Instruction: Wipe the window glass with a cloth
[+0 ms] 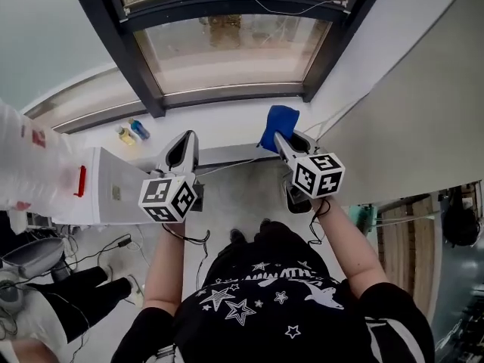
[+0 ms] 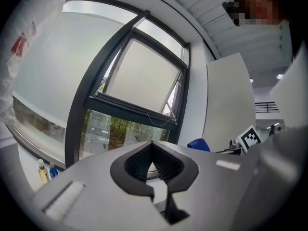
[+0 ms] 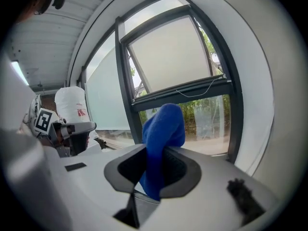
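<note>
The right tongs [image 1: 282, 139] are pinching the blue cloth [image 1: 278, 119], holding it up near the window glass [image 1: 227, 51]. The left tongs [image 2: 152, 147] are hanging alongside, pressed together, gripping nothing.

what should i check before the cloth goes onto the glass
1. Blue cloth clamped in right gripper: ok.
2. Cloth sticks out past the jaw tips: ok.
3. Cloth touching window glass: not ok, it is held short of the pane.
4. Left gripper shut, empty, off to the side: ok.
5. Bottles sit away to the left of the cloth: ok.
6. Where the glass is dirty: cannot tell.
</note>
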{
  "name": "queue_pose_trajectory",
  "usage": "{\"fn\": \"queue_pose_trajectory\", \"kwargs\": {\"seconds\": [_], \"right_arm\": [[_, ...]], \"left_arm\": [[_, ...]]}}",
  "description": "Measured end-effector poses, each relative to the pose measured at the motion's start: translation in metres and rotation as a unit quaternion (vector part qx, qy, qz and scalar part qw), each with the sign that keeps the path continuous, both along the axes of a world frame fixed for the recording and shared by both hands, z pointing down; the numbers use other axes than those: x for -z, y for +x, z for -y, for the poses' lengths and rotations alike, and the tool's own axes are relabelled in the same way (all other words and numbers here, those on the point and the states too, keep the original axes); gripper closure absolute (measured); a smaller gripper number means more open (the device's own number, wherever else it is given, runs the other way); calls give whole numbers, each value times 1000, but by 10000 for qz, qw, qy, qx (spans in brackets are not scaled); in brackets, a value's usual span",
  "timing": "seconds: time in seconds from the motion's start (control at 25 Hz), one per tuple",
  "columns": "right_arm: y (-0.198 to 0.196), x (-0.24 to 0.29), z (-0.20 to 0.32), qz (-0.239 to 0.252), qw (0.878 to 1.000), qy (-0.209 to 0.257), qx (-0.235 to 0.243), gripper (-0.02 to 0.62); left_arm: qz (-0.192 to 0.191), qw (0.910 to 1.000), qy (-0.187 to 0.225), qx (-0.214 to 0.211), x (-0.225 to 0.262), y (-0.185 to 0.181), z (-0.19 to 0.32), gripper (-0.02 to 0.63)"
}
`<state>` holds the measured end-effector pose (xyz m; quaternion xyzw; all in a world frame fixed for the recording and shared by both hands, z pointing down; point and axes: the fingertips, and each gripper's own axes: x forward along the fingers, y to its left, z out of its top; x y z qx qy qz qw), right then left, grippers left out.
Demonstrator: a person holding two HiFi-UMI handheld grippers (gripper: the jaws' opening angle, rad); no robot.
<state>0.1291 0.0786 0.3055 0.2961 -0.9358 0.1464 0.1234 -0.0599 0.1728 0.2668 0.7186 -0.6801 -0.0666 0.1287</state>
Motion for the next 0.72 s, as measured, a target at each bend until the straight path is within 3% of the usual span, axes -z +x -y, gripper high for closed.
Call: {"fn": "queue_pose_trajectory", "kwargs": {"seconds": [0.28, 0.72], "right_arm": [[-23, -3, 29, -35, 10000, 2, 89, 520], [-123, -15, 97, 66, 9960, -73, 884, 520]], "left_arm": [[121, 9999, 63, -43, 12, -15, 18, 600], [273, 9950, -214, 939, 2, -102, 66, 600]]}}
